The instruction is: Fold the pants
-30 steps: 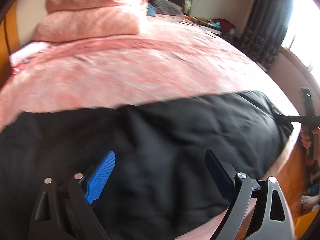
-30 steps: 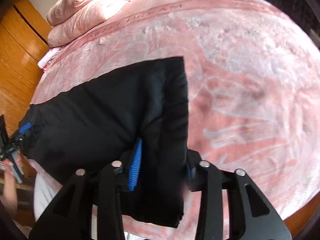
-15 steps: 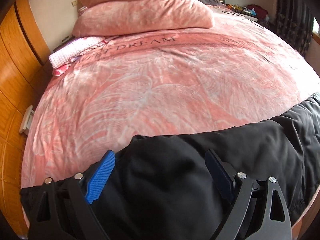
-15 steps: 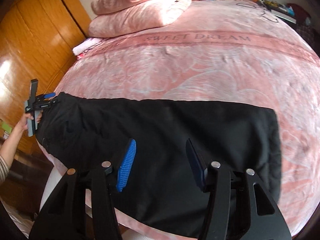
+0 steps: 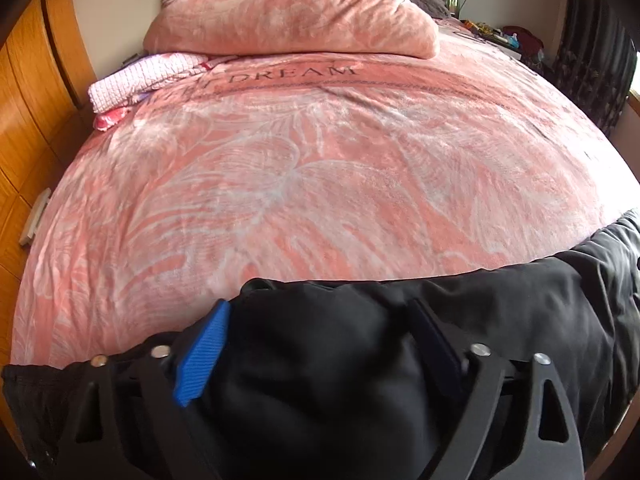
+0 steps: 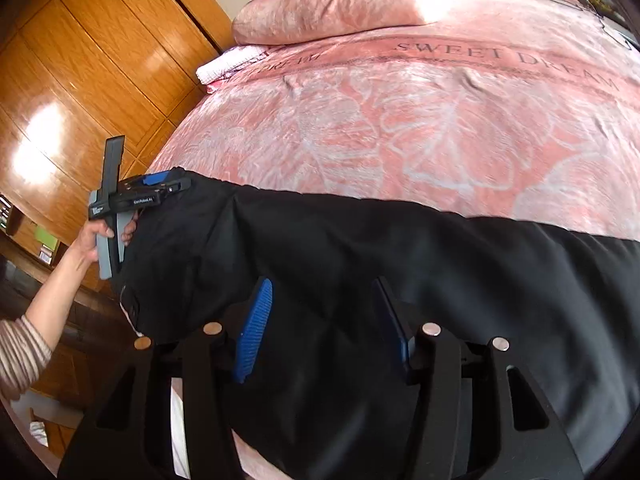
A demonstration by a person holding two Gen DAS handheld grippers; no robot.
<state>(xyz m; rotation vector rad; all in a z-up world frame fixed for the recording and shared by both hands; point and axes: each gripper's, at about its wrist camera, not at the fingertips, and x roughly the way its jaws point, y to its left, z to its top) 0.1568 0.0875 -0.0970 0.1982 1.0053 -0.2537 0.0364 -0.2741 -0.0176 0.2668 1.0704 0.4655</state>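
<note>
Black pants lie stretched along the near edge of a pink bed. They also fill the bottom of the left wrist view. My left gripper is open, its blue pads spread over the pants' left end near the waistband. It also shows in the right wrist view, held by a hand at the pants' left end. My right gripper is open, hovering over the middle of the pants with nothing between its pads.
Stacked pink pillows and a folded pink-white cloth lie at the head of the bed. A wooden wardrobe stands close on the left. Dark curtains hang at the right.
The right gripper let go of the folded-over pant end and drew back; the pants now lie flat and long. The left gripper swung left to the waistband end.
</note>
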